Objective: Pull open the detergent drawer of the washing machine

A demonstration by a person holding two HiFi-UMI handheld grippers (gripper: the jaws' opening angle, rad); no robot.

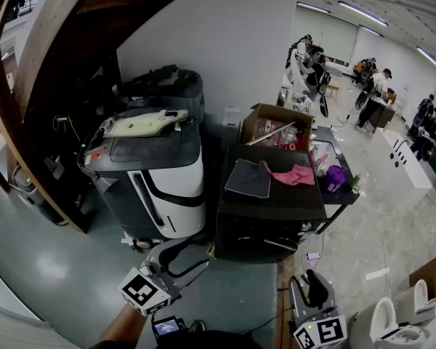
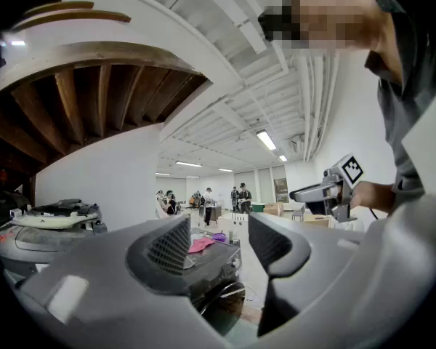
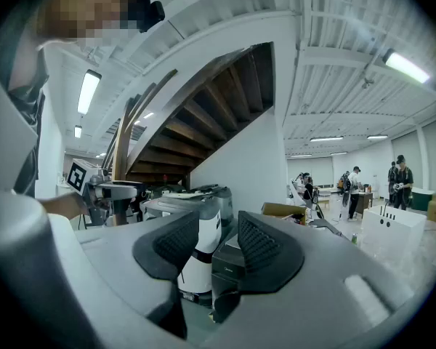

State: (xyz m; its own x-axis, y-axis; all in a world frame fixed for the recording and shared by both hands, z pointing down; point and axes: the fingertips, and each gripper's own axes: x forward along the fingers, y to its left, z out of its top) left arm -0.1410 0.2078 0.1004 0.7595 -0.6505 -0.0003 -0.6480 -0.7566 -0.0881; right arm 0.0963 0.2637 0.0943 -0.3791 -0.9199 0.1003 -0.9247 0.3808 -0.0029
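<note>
A black front-loading washing machine [image 1: 269, 220] stands in the middle of the floor, its front facing me. That front is dark, and I cannot make out the detergent drawer. My left gripper [image 1: 200, 258] hovers low, short of the machine's left corner, with its jaws drawn close and nothing between them. The right gripper [image 1: 314, 276] hangs at the lower right, jaws close together and empty. The left gripper view frames the machine [image 2: 219, 271] between its fingers [image 2: 167, 249]. The right gripper view looks past its fingers [image 3: 265, 246] at the machine's corner [image 3: 227, 266].
A white and grey top-loading machine [image 1: 160, 173] stands left of the black one. A grey cloth [image 1: 248, 178], a pink cloth [image 1: 294, 173] and a purple cup [image 1: 336, 174] lie on top. A cardboard box [image 1: 276, 121] sits behind. A wooden staircase [image 1: 29, 86] rises at left, and people [image 1: 370, 86] stand at the back right.
</note>
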